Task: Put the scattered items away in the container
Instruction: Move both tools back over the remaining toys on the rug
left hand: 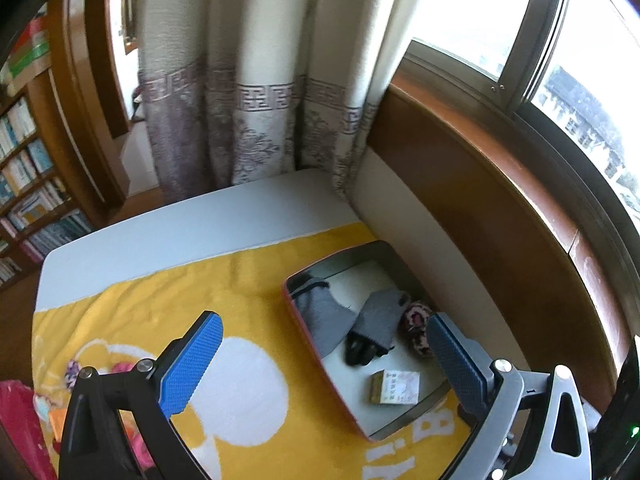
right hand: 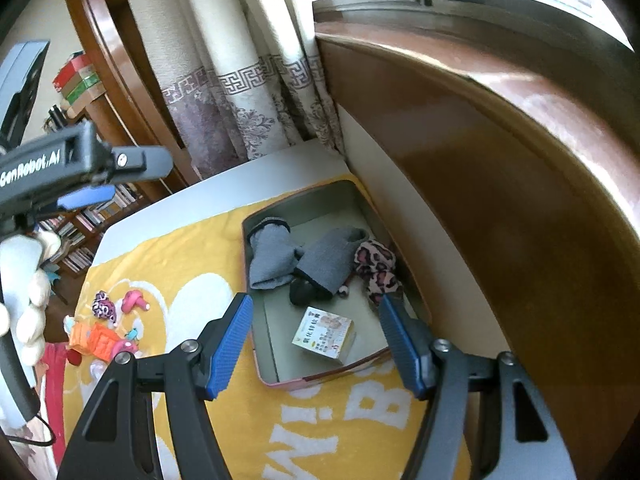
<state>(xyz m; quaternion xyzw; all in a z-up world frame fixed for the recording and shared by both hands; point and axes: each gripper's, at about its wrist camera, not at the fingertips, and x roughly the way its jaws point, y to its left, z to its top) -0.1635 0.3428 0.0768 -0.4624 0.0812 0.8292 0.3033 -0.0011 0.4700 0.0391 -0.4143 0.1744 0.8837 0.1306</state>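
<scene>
Hair ties, a pink clip and an orange packet are lying in a loose heap on the yellow towel, well off to the left of the right gripper, whose jaws are standing partly apart with nothing between them. All look light. The ties and packet are probably soft and would squash under the pads, so pinching across the bunched middle seems safest. The clip looks hard and smooth and may slip.

Further right, the tray is sitting between the fingers of the left gripper, which is spread wide and empty. It is already holding two grey socks, a leopard-print scrunchie and a small box with print too small to read. "GenRobot.AI" is showing on the left gripper's body.
</scene>
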